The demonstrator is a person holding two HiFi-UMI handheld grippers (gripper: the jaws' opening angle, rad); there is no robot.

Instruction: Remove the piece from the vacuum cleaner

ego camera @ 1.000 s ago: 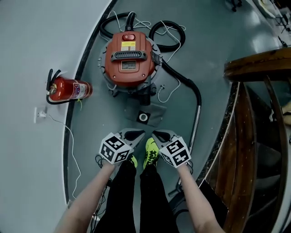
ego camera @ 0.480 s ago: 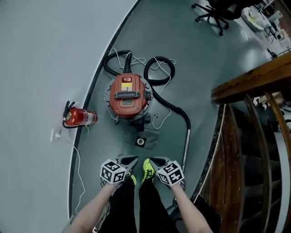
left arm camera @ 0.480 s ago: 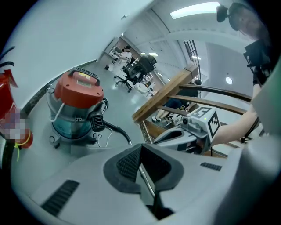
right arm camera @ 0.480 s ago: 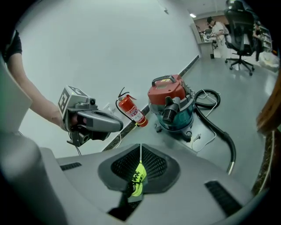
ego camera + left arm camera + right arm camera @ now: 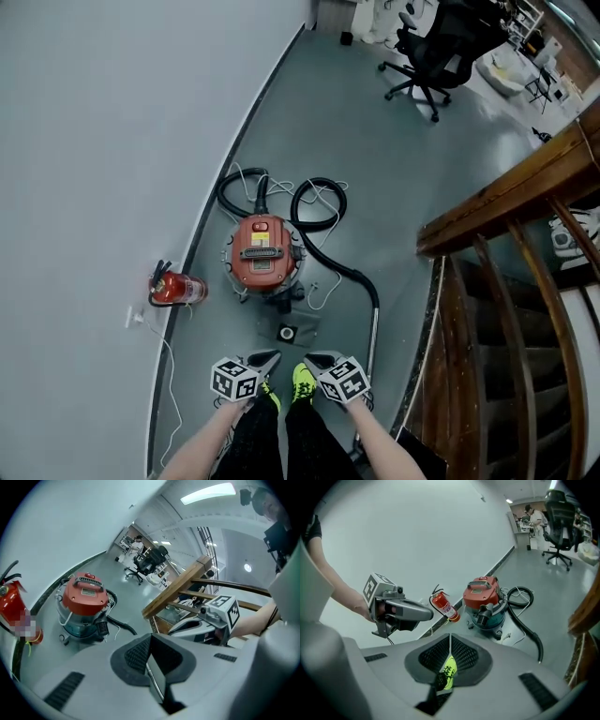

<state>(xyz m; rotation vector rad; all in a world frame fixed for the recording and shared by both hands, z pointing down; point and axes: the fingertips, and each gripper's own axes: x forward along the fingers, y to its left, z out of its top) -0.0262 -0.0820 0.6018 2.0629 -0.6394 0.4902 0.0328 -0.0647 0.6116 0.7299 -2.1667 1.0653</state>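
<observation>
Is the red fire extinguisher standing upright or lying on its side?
Lying on its side. The head view shows the fire extinguisher lengthwise on the floor beside the wall.

The vacuum cleaner (image 5: 262,255) has an orange-red lid over a teal drum (its hose (image 5: 323,246) is black). Left of it lies a red fire extinguisher (image 5: 178,289). Nearer, the grey piece (image 5: 289,331) bears a white ring. The left gripper (image 5: 275,356) and right gripper (image 5: 309,357) are grey, with black-and-white square markers. The shoes (image 5: 302,379) are neon yellow.

Vacuum cleaner (image 5: 263,255) stands on the floor (image 5: 375,169). Fire extinguisher (image 5: 174,289) lies to its left, by the wall (image 5: 112,141). Flat piece (image 5: 289,331) lies just nearer. Stair railing (image 5: 506,202) at right; office chair (image 5: 436,47) far.
</observation>
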